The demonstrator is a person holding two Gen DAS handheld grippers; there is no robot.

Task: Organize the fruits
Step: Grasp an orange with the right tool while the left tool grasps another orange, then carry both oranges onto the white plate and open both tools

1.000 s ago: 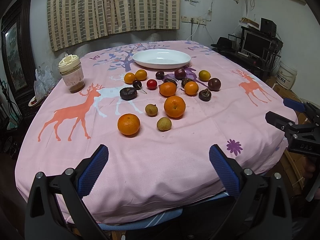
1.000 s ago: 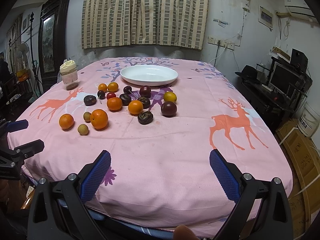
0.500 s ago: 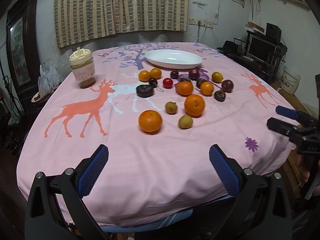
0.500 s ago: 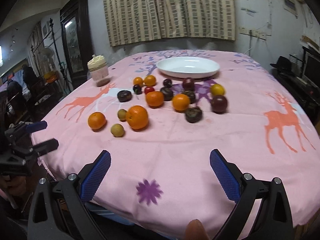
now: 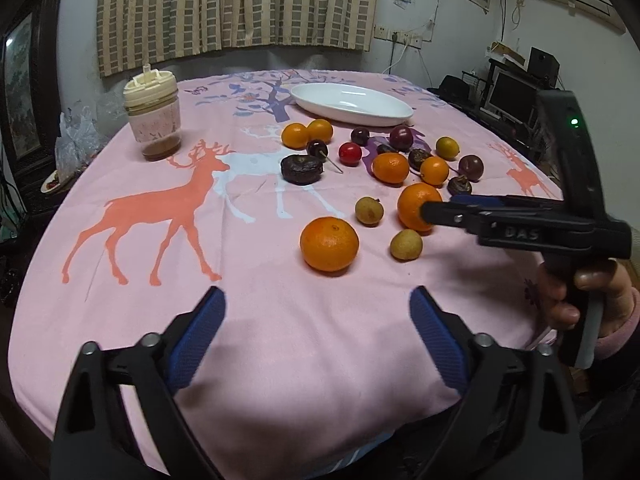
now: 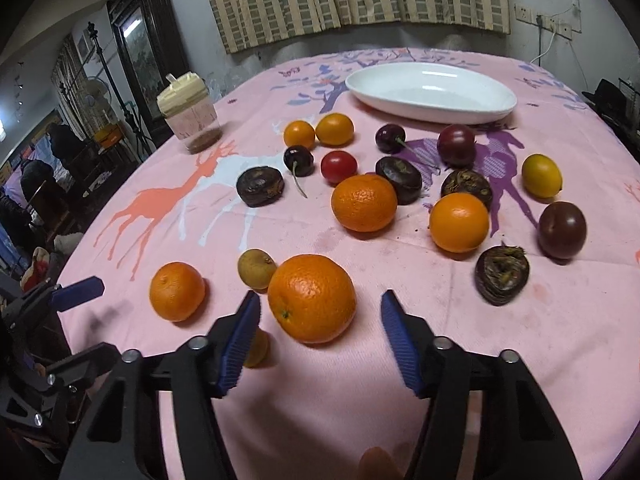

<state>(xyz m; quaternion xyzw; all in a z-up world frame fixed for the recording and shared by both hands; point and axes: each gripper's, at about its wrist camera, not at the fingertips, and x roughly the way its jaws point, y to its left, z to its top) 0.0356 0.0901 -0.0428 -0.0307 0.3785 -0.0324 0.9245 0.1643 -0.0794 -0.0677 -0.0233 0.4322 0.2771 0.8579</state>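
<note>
Both sets of jaws had just been closing, yet neither pressed on anything: the right gripper (image 6: 316,338) stood with its blue pads to either side of the near part of the largest orange (image 6: 312,298), a gap showing on both flanks, while the left gripper (image 5: 318,330) hung released over bare pink tablecloth (image 5: 256,320), short of the smaller orange (image 5: 329,244). That largest orange lay near the table's front edge, a small tan fruit (image 6: 256,269) just beside it and another partly hidden behind the right gripper's left pad. Other oranges, cherries, dark plums and wrinkled dark fruits were scattered between it and the white dish (image 6: 430,92), which stood bare at the far side; a lidded jar (image 6: 190,114) stood well apart to the left. By its look, the orange would be firm, moderately heavy and round enough to roll or squirt out of a shallow pinch, its dimpled peel offering fair friction. Taking it across its widest girth, pads squarely opposite, seemed safest; the softer cherries and plums would probably want a gentler squeeze.
</note>
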